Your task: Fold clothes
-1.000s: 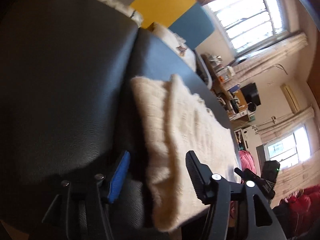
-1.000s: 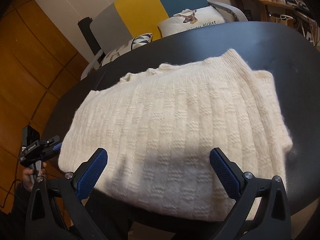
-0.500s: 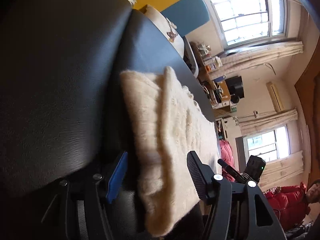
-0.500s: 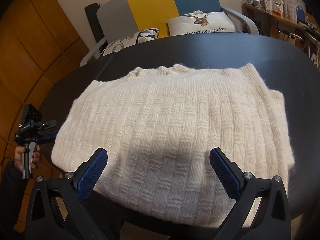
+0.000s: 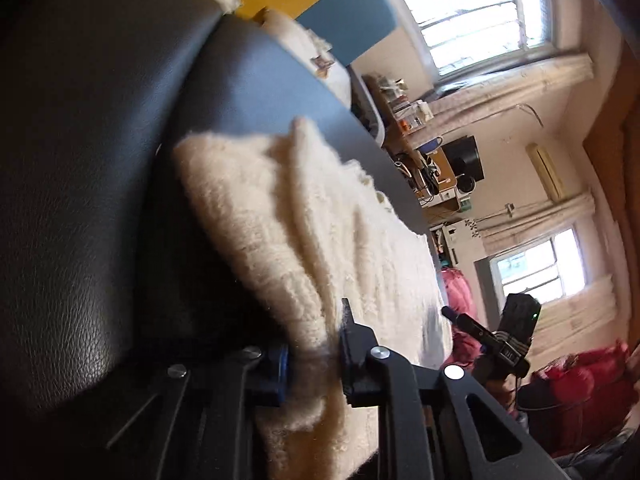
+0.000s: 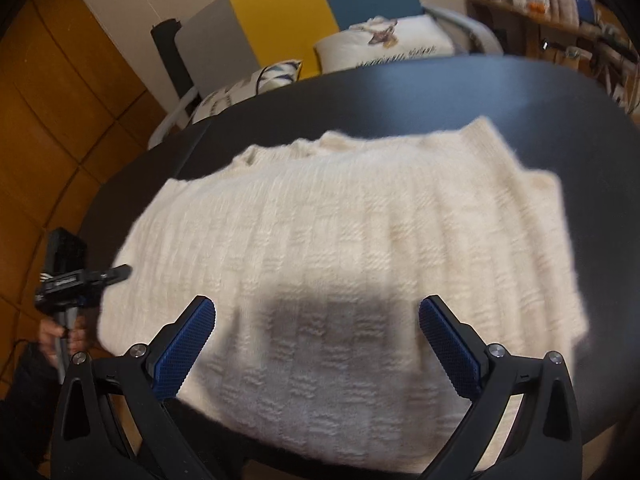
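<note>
- The cream knitted sweater [image 6: 344, 264] lies folded on the dark counter [image 6: 440, 92].
- The left hand-held gripper [image 5: 312, 360] has just closed and pinches the sweater's edge.
- The right hand-held gripper [image 6: 316, 344] is spread wide above the sweater.
- Writing on the white cushion [image 6: 384, 44] is too blurred to read.

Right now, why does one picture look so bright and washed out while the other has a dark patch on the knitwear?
Left wrist view: two windows blow out to white and the cream sweater is smeared by blur. Right wrist view: no window in frame, softer light, and a shadow falls on the sweater between the open right tool; the round black table bends with the fisheye.
</note>
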`<state>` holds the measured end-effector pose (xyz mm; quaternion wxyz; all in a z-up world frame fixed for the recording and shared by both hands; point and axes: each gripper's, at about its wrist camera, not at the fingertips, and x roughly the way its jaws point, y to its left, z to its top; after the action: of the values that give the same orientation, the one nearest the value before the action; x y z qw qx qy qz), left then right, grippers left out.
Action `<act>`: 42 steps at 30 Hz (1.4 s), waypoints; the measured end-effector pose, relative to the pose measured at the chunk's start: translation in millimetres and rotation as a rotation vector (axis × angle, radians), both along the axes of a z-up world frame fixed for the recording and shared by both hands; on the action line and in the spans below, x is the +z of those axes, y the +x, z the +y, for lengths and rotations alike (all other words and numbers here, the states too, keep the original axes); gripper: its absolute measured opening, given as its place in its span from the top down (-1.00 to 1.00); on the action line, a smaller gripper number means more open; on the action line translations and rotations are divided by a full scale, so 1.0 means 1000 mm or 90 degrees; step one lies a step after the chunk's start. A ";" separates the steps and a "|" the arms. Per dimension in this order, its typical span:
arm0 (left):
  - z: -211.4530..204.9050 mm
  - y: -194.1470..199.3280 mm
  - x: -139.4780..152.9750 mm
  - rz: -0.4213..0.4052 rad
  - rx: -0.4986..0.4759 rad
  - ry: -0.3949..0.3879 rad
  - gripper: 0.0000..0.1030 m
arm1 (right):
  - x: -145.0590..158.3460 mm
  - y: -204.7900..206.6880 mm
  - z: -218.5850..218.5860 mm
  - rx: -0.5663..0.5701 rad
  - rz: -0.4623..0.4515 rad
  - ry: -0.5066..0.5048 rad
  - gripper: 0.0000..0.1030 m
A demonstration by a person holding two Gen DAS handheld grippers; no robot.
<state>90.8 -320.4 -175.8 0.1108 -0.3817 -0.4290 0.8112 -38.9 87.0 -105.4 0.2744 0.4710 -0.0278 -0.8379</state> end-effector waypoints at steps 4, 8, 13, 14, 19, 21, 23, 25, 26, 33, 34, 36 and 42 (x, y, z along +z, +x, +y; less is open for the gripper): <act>0.001 0.008 0.018 0.081 0.021 0.044 0.66 | 0.013 0.002 0.009 0.022 0.046 0.006 -1.00; 0.002 0.007 0.009 0.059 0.039 0.033 0.62 | 0.018 0.000 0.001 0.062 0.076 0.028 -1.00; -0.013 0.019 -0.014 -0.019 0.083 0.032 0.44 | 0.009 -0.017 -0.018 0.096 0.022 0.020 -1.00; -0.017 0.023 -0.018 -0.019 0.090 0.053 0.40 | 0.004 -0.021 -0.019 0.087 0.005 0.009 -1.00; -0.032 0.039 -0.016 -0.016 0.090 0.080 0.23 | -0.022 -0.026 -0.017 0.044 -0.036 -0.008 -1.00; -0.034 0.036 -0.016 -0.016 0.066 0.087 0.17 | -0.023 -0.022 -0.017 0.043 -0.025 -0.006 -1.00; -0.031 0.028 -0.016 -0.015 0.041 0.089 0.09 | -0.024 -0.019 -0.021 0.044 -0.023 0.015 -1.00; -0.028 0.016 -0.015 -0.017 0.014 0.084 0.08 | -0.023 -0.018 -0.026 0.045 -0.027 0.040 -1.00; -0.027 0.010 -0.015 -0.016 0.001 0.087 0.08 | -0.022 -0.017 -0.027 0.045 -0.030 0.052 -1.00; -0.010 -0.012 -0.002 0.008 -0.032 0.053 0.62 | -0.007 -0.014 -0.025 0.036 -0.024 0.078 -1.00; -0.009 -0.009 0.002 0.020 -0.025 0.044 0.64 | -0.004 -0.014 -0.023 0.035 -0.015 0.084 -1.00; -0.008 -0.001 0.009 0.052 -0.005 0.046 0.66 | 0.005 -0.013 -0.021 0.042 0.012 0.096 -1.00; -0.005 0.014 0.025 0.108 0.028 0.070 0.66 | 0.010 -0.017 -0.018 0.066 0.053 0.163 -1.00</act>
<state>104.5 -325.2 -150.4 0.1494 -0.2957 -0.4704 0.8179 -55.8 69.1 -95.3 0.2562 0.4680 0.1153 -0.8379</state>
